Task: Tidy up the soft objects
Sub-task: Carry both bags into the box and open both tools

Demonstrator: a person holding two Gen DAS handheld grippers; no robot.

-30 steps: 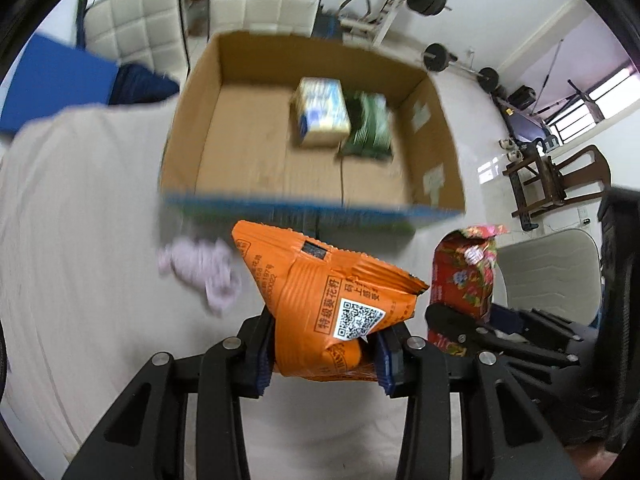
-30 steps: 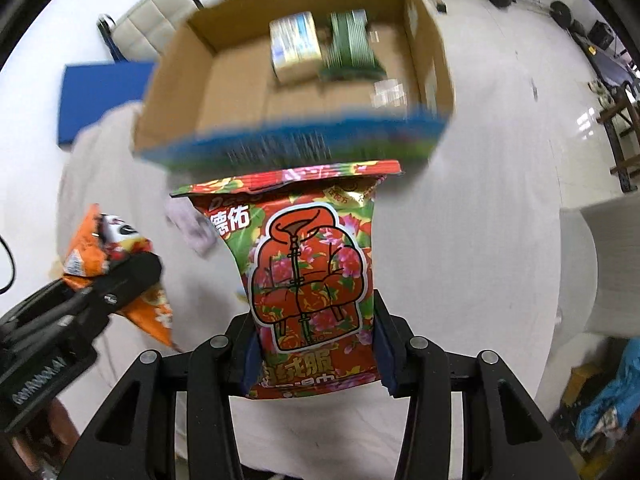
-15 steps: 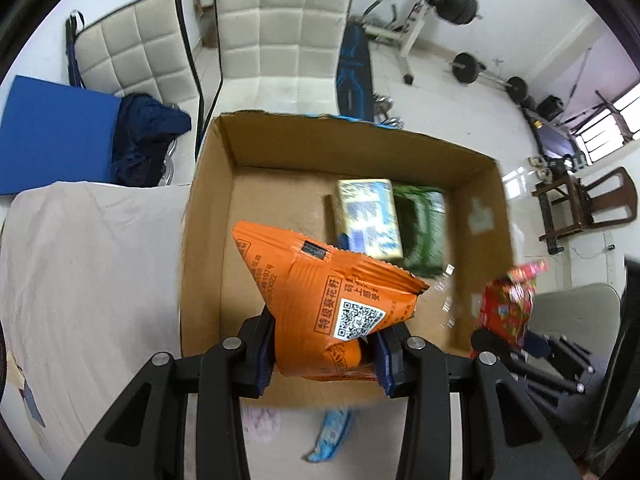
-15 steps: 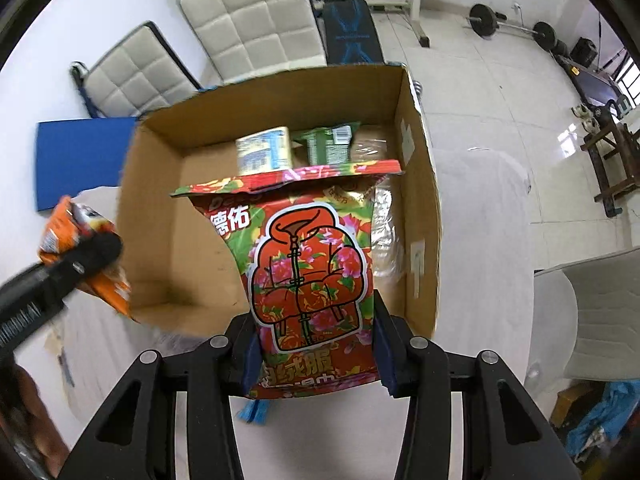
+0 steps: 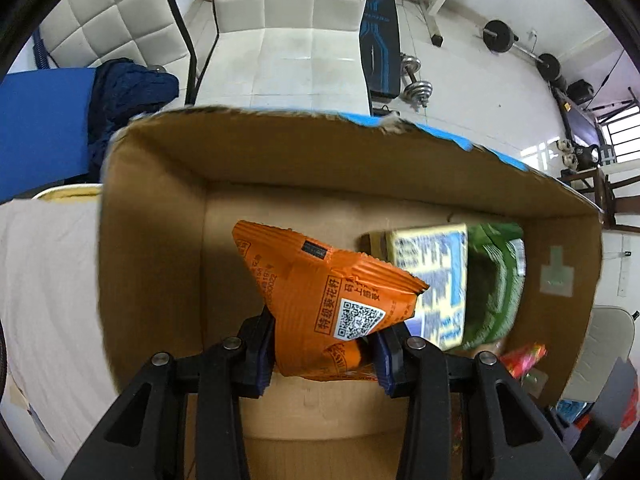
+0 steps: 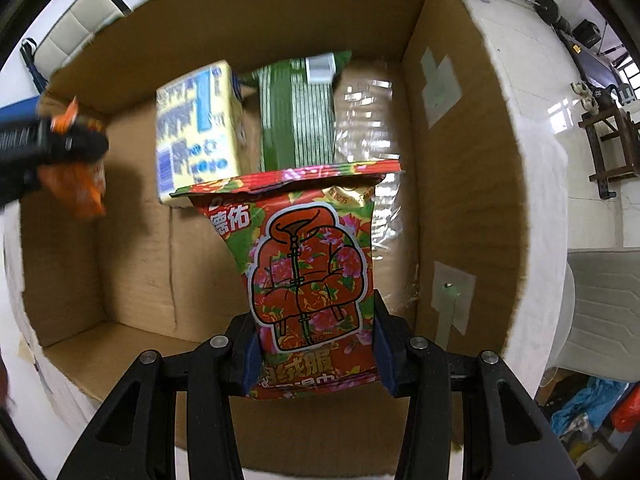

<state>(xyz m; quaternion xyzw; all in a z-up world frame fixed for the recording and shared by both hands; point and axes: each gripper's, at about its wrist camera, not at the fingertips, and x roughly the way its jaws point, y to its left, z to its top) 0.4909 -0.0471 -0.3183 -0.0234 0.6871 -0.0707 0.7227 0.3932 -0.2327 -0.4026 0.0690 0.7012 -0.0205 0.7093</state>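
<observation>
Two claws now inside the box, each with a packet

Both claws have come forward since half a second ago: the cardboard box (image 5: pixel 152 248), then ahead of and below them, now fills each view, its walls rising on either side.

Left claw (image 5: pixel 326 354) is clenched on the orange snack bag (image 5: pixel 320 300), which stands up between its blue pads and leans to the right. It hangs over the box floor near the left wall. Ahead and to its right lie the yellow-and-blue pack (image 5: pixel 434 280) and, just beside that, the green pack (image 5: pixel 496 280), both blurred.

Right claw (image 6: pixel 316 354) grips the red floral packet (image 6: pixel 308 276) by its lower end; the packet stands upright, its sealed top edge pointing away from the claw. Beyond it, against the far wall, sit the yellow-and-blue pack (image 6: pixel 196 132), the green pack (image 6: pixel 298 116) and a clear plastic pack (image 6: pixel 368 120) side by side. Far to the left, the left claw (image 6: pixel 60 152) with its orange bag shows, blurred.
</observation>
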